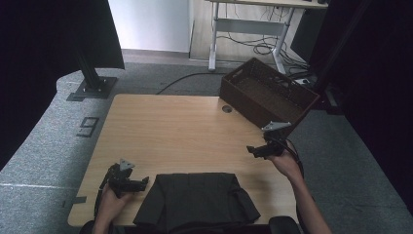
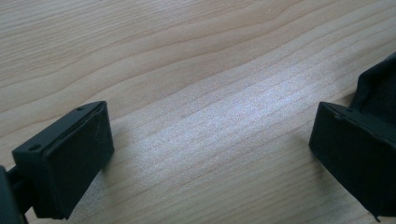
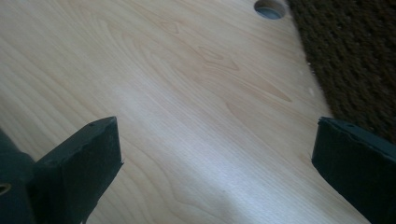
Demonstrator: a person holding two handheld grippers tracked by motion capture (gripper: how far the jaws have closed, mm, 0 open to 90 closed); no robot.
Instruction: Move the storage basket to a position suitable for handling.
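Note:
A folded black garment [image 1: 197, 200] lies flat at the near edge of the wooden table [image 1: 170, 131]. My left gripper [image 1: 141, 184] rests low just to the left of it, jaws wide open over bare wood; in the left gripper view [image 2: 210, 154] a corner of the garment [image 2: 380, 86] shows beyond the right jaw. My right gripper [image 1: 253, 151] hovers above the table's right side, beyond the garment's far right corner, open and empty [image 3: 215, 158]. A dark brown woven basket [image 1: 268, 92] sits at the table's far right corner, and its wall [image 3: 355, 56] shows in the right gripper view.
A round cable hole [image 1: 227, 108] [image 3: 270, 8] sits in the table near the basket. Behind the table are a black post base [image 1: 92, 87], a white desk frame [image 1: 253, 29] and loose cables [image 1: 263, 48] on the floor.

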